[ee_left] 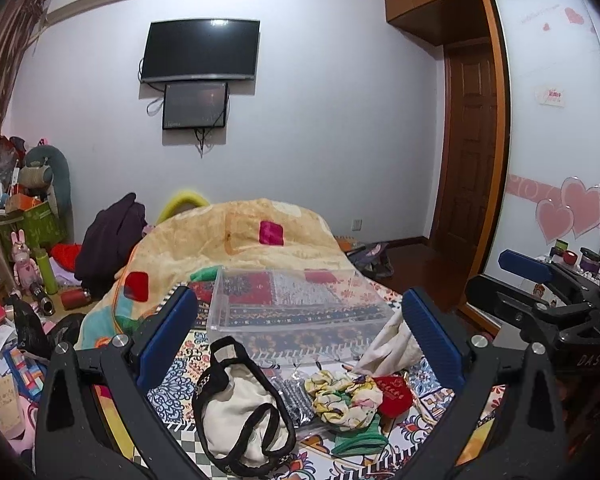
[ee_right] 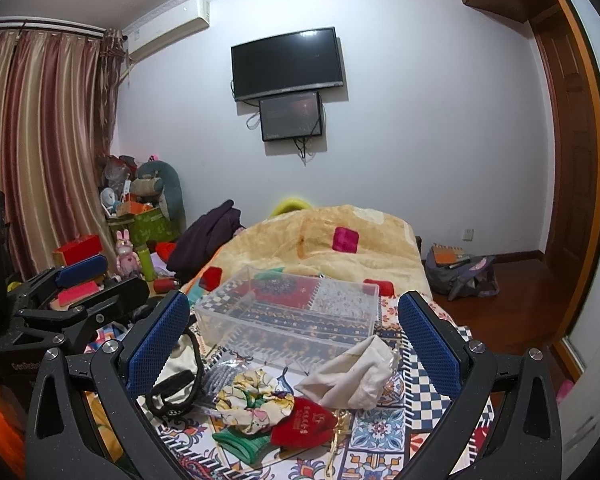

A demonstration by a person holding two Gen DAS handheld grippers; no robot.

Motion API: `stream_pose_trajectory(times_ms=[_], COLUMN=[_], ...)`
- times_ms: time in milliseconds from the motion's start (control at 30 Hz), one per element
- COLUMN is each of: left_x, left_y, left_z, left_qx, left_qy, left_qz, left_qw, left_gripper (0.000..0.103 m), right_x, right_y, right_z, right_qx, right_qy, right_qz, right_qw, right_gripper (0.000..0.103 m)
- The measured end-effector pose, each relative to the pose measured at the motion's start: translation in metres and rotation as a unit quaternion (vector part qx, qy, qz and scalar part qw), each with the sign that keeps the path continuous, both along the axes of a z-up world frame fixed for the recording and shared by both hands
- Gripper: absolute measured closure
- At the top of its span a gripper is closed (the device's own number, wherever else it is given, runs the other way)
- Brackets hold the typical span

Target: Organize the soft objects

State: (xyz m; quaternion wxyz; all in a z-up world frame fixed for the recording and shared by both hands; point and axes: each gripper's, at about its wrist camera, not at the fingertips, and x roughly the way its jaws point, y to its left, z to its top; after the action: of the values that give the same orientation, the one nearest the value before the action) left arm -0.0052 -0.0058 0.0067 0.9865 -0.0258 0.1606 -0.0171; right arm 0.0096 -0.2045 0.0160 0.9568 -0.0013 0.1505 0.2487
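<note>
The right gripper (ee_right: 296, 338) hangs above a patterned cloth (ee_right: 384, 428) on the bed, its blue-padded jaws spread wide with nothing between them. Straight ahead of the jaws stands a clear plastic box (ee_right: 288, 312). Between the jaws, nearer than the box, lies a crumpled cream pouch (ee_right: 354, 376), closer to the right jaw. Toward the left jaw sits a floral scrunchie (ee_right: 252, 398), touching a red pouch (ee_right: 304, 424) and lying over a green knit piece (ee_right: 240, 442). Beside the left jaw is a cream bag with black straps (ee_right: 176, 390). Beyond the left jaw, the left gripper (ee_right: 72, 280) shows its blue pad.
</note>
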Motion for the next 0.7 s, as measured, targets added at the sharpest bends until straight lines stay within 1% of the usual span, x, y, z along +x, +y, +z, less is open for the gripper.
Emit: stream_pose_trajectory(times_ms=[133, 200, 300, 367, 500, 533, 567, 633, 700], left_x=[0.012, 0.02, 0.032, 0.039, 0.052, 0.054, 0.056, 0.061, 0.065], left_y=[0.009, 0.015, 0.028, 0.037, 0.052, 0.055, 0.059, 0.065, 0.072], left_z=[-0.012, -0.022, -0.042, -0.055, -0.074, -0.079, -0.083, -0.092, -0.1], left_qx=[0.001, 0.0, -0.007, -0.012, -0.024, -0.029, -0.034, -0.044, -0.057], left_qy=[0.041, 0.065, 0.107, 0.128, 0.16, 0.165, 0.173, 0.187, 0.198], left_qz=[0.002, 0.005, 0.013, 0.02, 0.032, 0.033, 0.034, 0.032, 0.032], left_qw=[0.9992, 0.9979, 0.9942, 0.9915, 0.9864, 0.9853, 0.9837, 0.9807, 0.9781], left_gripper=[0.0, 0.0, 0.0, 0.0, 0.0, 0.004, 0.01, 0.018, 0.019], right_x=[0.011, 0.018, 0.031, 0.04, 0.061, 0.065, 0.071, 0.08, 0.088], right_y=[0.0, -0.001, -0.002, -0.004, -0.016, -0.019, -0.022, -0.025, -0.025], right_z=[-0.008, -0.015, -0.028, -0.037, -0.054, -0.057, -0.062, -0.071, -0.078], right_qx=[-0.011, -0.027, -0.055, -0.065, -0.063, -0.061, -0.06, -0.061, -0.063], right_qy=[0.031, 0.049, 0.081, 0.104, 0.155, 0.167, 0.178, 0.197, 0.216], right_qz=[0.004, 0.0, -0.008, -0.011, -0.019, -0.02, -0.023, -0.026, -0.03], right_qw=[0.999, 0.998, 0.995, 0.992, 0.986, 0.984, 0.982, 0.978, 0.974], right_gripper=[0.0, 0.0, 0.0, 0.0, 0.0, 0.0, 0.002, 0.005, 0.012])
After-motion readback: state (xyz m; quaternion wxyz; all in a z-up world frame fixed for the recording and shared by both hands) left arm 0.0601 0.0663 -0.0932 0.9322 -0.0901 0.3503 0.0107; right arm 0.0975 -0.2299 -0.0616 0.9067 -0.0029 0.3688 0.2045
